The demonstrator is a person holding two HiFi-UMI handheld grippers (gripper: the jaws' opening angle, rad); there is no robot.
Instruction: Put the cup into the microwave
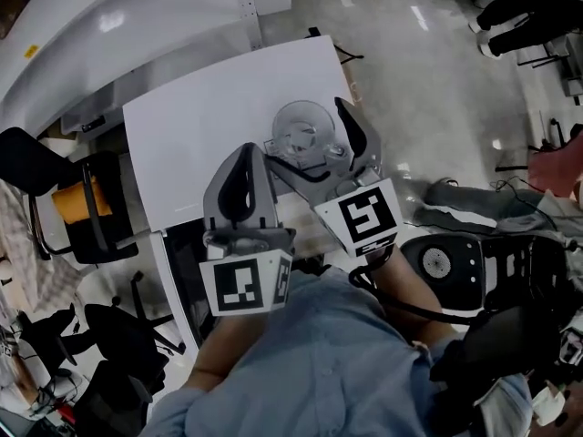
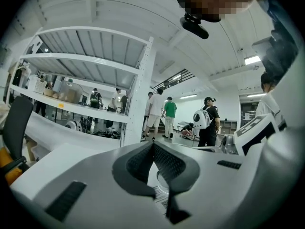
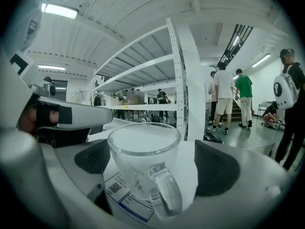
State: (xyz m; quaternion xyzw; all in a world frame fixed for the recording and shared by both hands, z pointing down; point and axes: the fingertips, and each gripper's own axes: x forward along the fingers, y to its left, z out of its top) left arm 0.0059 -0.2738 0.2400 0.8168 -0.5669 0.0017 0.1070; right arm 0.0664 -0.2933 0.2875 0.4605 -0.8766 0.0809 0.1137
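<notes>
A clear glass cup (image 1: 303, 131) with a handle stands upright on a white flat top (image 1: 200, 144), next to a printed label (image 3: 125, 198). My right gripper (image 1: 308, 133) is open and straddles the cup. In the right gripper view the cup (image 3: 143, 161) sits between the two dark pads (image 3: 217, 168) with a gap on each side, its handle towards the camera. My left gripper (image 1: 248, 153) hovers just left of the cup over the same top. Its jaws meet at the tips (image 2: 153, 146) with nothing held.
The white top ends at a front edge near me, with a dark panel (image 1: 193, 289) below it. A black office chair (image 1: 77, 203) stands to the left and a white shelving rack (image 3: 183, 80) behind. Several people (image 2: 167, 116) stand far off on the floor.
</notes>
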